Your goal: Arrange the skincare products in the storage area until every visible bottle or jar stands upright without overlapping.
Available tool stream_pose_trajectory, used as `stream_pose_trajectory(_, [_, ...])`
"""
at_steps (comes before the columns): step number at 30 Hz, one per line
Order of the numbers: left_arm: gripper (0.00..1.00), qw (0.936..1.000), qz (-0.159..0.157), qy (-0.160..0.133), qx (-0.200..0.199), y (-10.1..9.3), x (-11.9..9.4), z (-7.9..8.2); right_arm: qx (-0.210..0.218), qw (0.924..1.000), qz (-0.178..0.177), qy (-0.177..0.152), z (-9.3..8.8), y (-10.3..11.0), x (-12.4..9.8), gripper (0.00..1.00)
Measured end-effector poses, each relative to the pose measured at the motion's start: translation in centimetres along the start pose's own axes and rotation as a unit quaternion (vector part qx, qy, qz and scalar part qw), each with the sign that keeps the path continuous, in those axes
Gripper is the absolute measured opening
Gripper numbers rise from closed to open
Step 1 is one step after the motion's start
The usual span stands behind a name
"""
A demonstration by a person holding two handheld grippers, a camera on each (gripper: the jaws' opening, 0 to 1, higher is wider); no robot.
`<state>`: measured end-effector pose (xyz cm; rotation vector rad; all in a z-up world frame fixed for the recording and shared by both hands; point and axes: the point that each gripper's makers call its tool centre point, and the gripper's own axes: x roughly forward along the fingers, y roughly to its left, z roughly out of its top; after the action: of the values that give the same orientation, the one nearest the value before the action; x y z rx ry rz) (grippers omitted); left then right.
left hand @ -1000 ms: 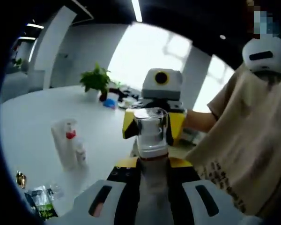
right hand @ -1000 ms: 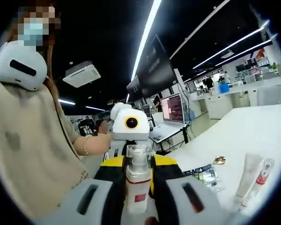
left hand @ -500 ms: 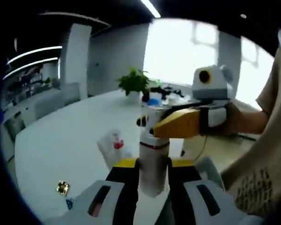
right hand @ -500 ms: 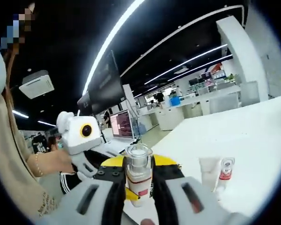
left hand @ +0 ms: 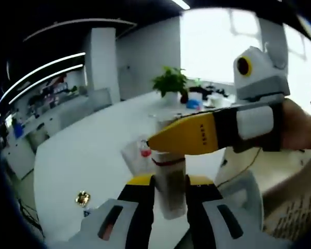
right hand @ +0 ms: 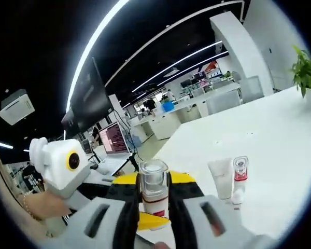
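1. My left gripper [left hand: 168, 194] is clamped on the bottle [left hand: 170, 184], raised over the white table [left hand: 83, 155].
2. My right gripper [right hand: 153, 210] pinches its clear cap [right hand: 153, 176].
3. Tube [right hand: 221, 178] and small red-collared bottle [right hand: 239, 179] stand beyond, right of my right jaws.

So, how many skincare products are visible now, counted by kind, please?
Bottles: 2 (clear-capped bottle, red-banded bottle)
Tubes: 1 (white tube)
Total: 3
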<state>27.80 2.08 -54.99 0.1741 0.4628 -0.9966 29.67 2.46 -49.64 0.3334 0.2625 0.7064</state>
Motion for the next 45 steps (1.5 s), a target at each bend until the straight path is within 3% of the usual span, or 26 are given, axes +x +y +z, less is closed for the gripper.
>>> stream_pose_trajectory(4, [0.19, 0.9974, -0.067, -0.018, -0.018, -0.8, -0.6, 0.7, -0.034, 0.9972, 0.066, 0.004, 0.7, 1.2, -0.7, 0.18])
stream_pose_trajectory(6, [0.19, 0.9945, -0.102, -0.026, -0.006, -1.4, -1.1, 1.1, -0.039, 0.9944, 0.098, 0.002, 1.1, 1.8, -1.1, 0.19])
stream_pose_trajectory(9, [0.19, 0.9851, -0.169, -0.032, -0.012, -2.9, -1.9, 1.7, -0.064, 0.9871, 0.147, 0.009, 1.7, 2.6, -1.9, 0.21])
stream_pose_trajectory(14, [0.19, 0.9715, -0.231, -0.051, 0.004, -4.8, -2.8, 2.7, -0.101, 0.9715, 0.214, 0.012, 2.4, 4.5, -3.0, 0.24])
stream_pose_trajectory(17, [0.19, 0.9682, -0.241, -0.065, -0.006, -5.0, -2.8, 3.3, -0.097, 0.9720, 0.214, 0.006, 2.9, 4.8, -3.1, 0.23])
stream_pose_trajectory(19, [0.19, 0.9693, -0.236, -0.067, -0.007, -4.8, -2.5, 3.4, -0.088, 0.9757, 0.201, 0.007, 3.1, 4.5, -2.8, 0.22])
stream_pose_trajectory(21, [0.19, 0.9767, -0.204, -0.062, 0.021, -3.7, -1.7, 3.2, -0.109, 0.9796, 0.168, 0.015, 2.8, 3.6, -2.3, 0.22])
stream_pose_trajectory(25, [0.19, 0.9858, -0.159, -0.036, 0.040, -2.5, -0.7, 2.5, -0.138, 0.9834, 0.116, 0.021, 2.2, 2.7, -1.7, 0.21])
stream_pose_trajectory(29, [0.18, 0.9918, -0.103, 0.008, 0.075, -1.2, 0.7, 1.2, -0.209, 0.9761, 0.046, 0.040, 1.2, 1.6, -1.1, 0.21])
stream_pose_trajectory(33, [0.17, 0.9912, -0.071, 0.038, 0.105, -0.9, 1.7, 0.2, -0.215, 0.9752, -0.003, 0.052, 0.3, 0.8, -0.5, 0.21])
stream_pose_trajectory(36, [0.18, 0.9922, -0.055, 0.041, 0.104, -0.6, 2.5, -0.3, -0.207, 0.9767, -0.029, 0.050, 0.0, 0.0, -0.2, 0.21])
stream_pose_trajectory(38, [0.18, 0.9950, -0.048, 0.033, 0.081, -0.2, 2.9, -0.3, -0.197, 0.9783, -0.040, 0.049, -0.1, -0.6, -0.1, 0.21])
stream_pose_trajectory(45, [0.17, 0.9950, -0.055, 0.027, 0.079, 0.4, 3.9, -0.9, -0.202, 0.9768, -0.047, 0.055, -0.6, -1.7, 0.1, 0.21])
